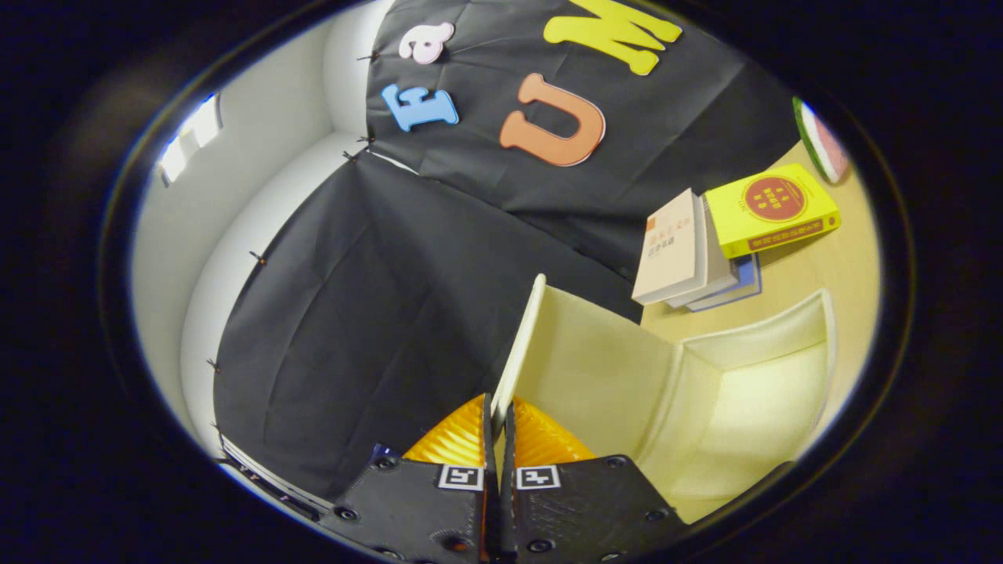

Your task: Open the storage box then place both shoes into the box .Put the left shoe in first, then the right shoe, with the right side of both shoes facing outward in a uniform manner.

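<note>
The gripper [498,427] has its fingers pinched on the storage box [705,392] lid [521,345], raised and open; both shoes remain to be placed.

My gripper [499,423]: two broad flat finger plates with textured faces, round screw heads along edges, one small square black-and-white marker per finger, ribbed pads [458,439] at tips.

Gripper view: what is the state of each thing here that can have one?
Claw: shut on the lid's edge.
Lid: swung open, held up.
Storage box: open, nothing seen inside it.
Books: closed, stacked on the table beyond the box.
</note>
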A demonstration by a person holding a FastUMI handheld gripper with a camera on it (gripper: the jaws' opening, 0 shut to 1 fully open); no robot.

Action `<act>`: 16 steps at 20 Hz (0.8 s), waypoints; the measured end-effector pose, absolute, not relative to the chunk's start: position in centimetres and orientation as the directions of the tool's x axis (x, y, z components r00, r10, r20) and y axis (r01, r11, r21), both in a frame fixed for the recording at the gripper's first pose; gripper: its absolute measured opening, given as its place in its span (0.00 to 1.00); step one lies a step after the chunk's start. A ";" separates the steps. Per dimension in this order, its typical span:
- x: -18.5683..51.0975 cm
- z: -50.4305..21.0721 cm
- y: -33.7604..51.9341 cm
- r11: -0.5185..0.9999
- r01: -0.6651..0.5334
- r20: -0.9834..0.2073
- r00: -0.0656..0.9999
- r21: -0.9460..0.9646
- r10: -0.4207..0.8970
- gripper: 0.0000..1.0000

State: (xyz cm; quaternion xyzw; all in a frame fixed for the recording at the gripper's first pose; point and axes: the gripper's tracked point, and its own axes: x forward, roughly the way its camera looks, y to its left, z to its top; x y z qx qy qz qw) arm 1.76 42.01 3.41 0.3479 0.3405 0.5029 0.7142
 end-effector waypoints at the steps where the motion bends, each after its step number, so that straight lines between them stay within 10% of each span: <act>1: 1.9 3.3 43.2 0.258 -0.480 -0.143 0.263 0.839 0.954 0.01; 8: 1.8 1.8 48.2 0.310 -0.511 -0.199 0.262 0.802 0.944 0.22; 14: 2.0 2.2 45.2 0.291 -0.499 -0.162 0.286 0.817 0.944 0.91; 16: 1.9 2.4 43.0 0.309 -0.521 -0.161 0.310 0.796 0.937 0.93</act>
